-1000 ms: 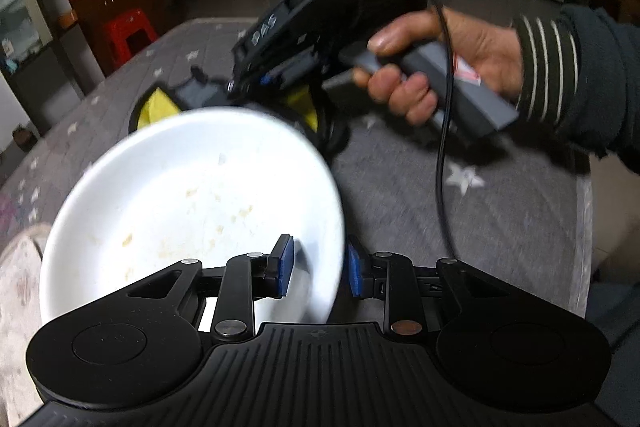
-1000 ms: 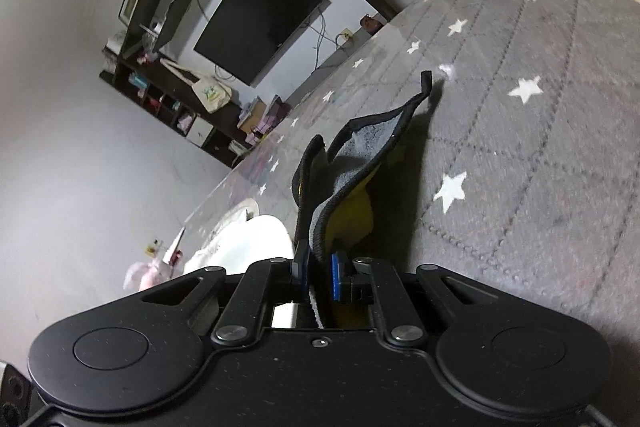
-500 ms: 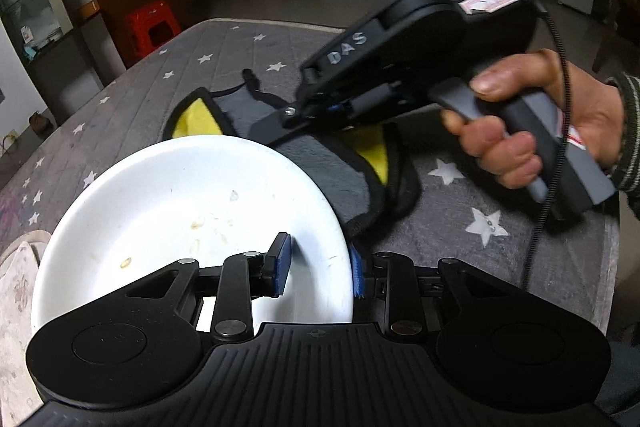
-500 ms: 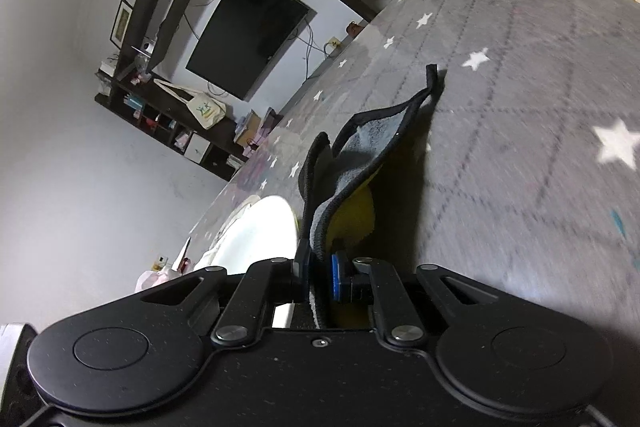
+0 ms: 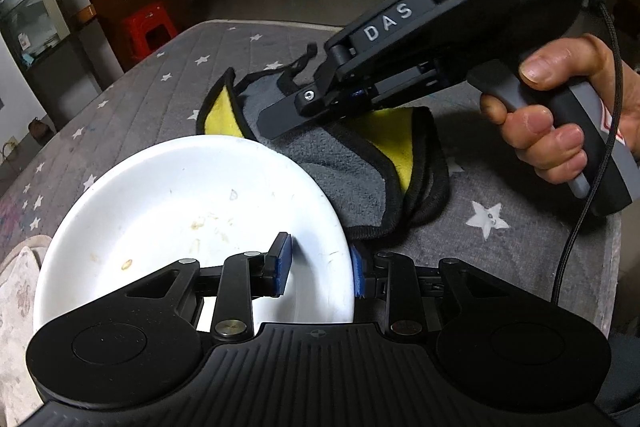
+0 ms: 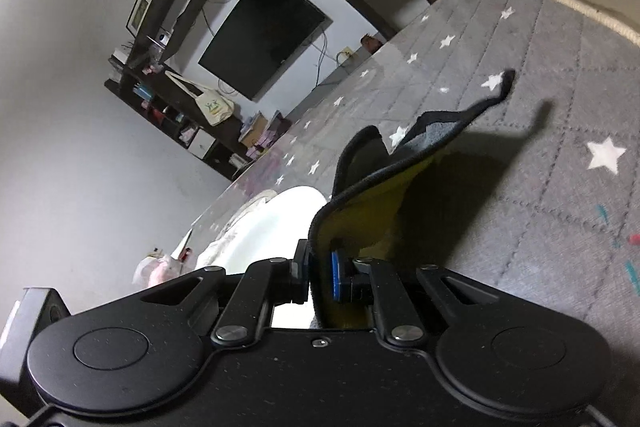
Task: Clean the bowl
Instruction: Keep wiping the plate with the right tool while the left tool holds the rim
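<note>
Bowl (image 5: 192, 211), lower left of frame, rim clamped by left gripper (image 5: 320, 267). Right gripper (image 6: 318, 273), clenched on cloth (image 6: 400, 167), centre frame.

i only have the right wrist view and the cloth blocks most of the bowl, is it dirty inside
Observer: Yes. The bowl has yellowish food specks scattered over its inner floor.
Operator: is the left side on it
Observer: The left hand-held gripper has the bowl's near rim between its blue pads.
Operator: where's my cloth versus the bowl
Observer: The cloth, pinched in the right hand-held gripper, sits just past the bowl's far rim, outside the bowl.
</note>
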`<action>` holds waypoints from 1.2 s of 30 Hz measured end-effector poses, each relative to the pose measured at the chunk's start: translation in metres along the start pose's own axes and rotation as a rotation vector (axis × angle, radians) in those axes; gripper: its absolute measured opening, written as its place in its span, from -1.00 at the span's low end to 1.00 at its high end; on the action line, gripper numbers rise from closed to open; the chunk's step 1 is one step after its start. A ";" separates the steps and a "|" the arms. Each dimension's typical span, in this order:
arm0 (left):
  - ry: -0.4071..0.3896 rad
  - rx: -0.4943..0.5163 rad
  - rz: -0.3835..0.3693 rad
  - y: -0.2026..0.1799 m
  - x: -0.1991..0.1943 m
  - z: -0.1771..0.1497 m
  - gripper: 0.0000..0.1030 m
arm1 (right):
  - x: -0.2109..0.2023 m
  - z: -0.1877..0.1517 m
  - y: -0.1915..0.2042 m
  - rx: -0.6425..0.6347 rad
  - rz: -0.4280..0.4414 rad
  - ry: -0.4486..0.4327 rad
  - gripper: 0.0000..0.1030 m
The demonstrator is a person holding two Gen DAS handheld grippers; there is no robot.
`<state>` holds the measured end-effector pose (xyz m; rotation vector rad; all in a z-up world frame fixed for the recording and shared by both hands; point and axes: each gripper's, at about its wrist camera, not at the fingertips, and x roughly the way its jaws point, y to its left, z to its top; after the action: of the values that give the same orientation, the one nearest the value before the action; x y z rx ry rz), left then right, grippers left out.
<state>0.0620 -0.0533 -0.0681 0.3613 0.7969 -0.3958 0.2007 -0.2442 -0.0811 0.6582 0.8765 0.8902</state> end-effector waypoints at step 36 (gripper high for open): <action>0.031 -0.063 -0.020 0.003 -0.003 -0.012 -0.20 | 0.059 0.026 0.001 0.002 0.009 0.072 -0.75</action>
<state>0.0541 -0.0447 -0.0725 0.3018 0.8413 -0.3838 0.2426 -0.1963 -0.0888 0.6356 0.9393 0.9257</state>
